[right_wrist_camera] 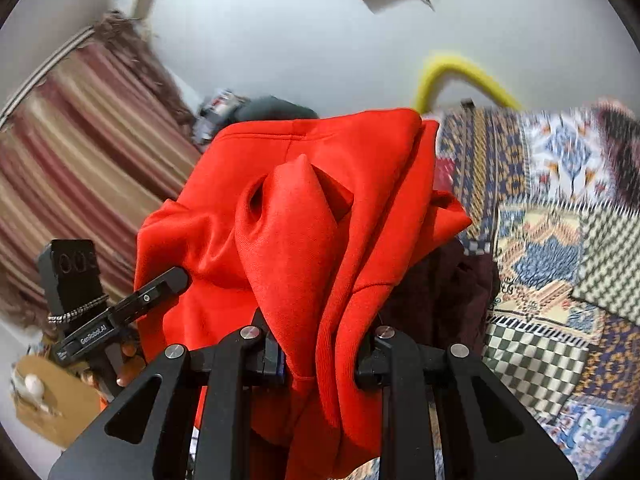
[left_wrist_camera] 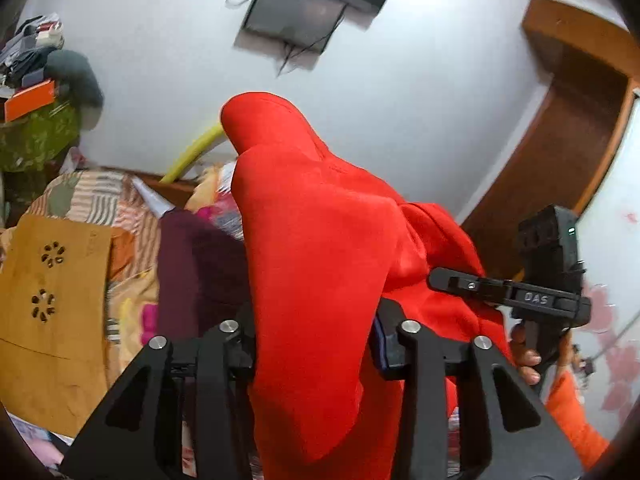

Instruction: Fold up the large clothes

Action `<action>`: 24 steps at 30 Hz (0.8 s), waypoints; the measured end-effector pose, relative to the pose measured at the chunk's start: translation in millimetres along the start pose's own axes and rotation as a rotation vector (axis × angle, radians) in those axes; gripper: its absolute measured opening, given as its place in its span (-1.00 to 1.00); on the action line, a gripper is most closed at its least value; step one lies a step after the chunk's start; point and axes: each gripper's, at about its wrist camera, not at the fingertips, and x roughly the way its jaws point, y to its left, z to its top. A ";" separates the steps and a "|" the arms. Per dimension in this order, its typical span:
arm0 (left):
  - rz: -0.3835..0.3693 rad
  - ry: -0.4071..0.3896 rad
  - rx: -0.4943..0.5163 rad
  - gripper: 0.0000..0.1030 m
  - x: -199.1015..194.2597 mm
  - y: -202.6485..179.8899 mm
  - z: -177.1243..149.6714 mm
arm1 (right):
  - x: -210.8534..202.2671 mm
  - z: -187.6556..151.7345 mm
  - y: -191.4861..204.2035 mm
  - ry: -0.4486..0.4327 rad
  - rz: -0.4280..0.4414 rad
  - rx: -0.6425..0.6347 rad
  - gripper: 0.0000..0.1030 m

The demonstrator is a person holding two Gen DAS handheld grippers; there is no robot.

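Gripping the red garment (left_wrist_camera: 320, 240) in both the left gripper (left_wrist_camera: 316, 344) and the right gripper (right_wrist_camera: 320, 356), jaws pinched on bunched cloth, you are lifting it off the bed (right_wrist_camera: 560, 264), probably to spread it.

White wall (left_wrist_camera: 400, 92), wooden door frame (left_wrist_camera: 560, 140), striped curtain (right_wrist_camera: 80, 140), patterned bedspread (right_wrist_camera: 560, 240).

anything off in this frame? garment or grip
Nothing damaged. The red garment is bunched, not spread: thick folds sit in both the left gripper and the right gripper, so no clean edge shows.
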 end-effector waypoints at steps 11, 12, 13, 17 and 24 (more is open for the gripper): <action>0.160 0.094 -0.133 0.55 73.2 77.9 -31.0 | 59.3 -5.9 -35.5 0.020 -0.218 -0.106 -0.25; 0.191 0.091 -0.105 0.60 71.4 73.0 -33.3 | 56.5 -6.8 -31.7 0.021 -0.245 -0.125 -0.20; 0.213 0.088 -0.083 0.62 70.5 67.8 -35.4 | 54.3 -7.2 -29.0 0.019 -0.270 -0.142 -0.08; 0.312 0.086 -0.008 0.73 53.4 48.4 -49.4 | 32.5 -17.5 -30.8 -0.011 -0.377 -0.187 0.33; 0.373 0.099 0.040 0.81 27.6 23.9 -80.6 | 1.1 -28.3 -37.8 -0.009 -0.448 -0.153 0.39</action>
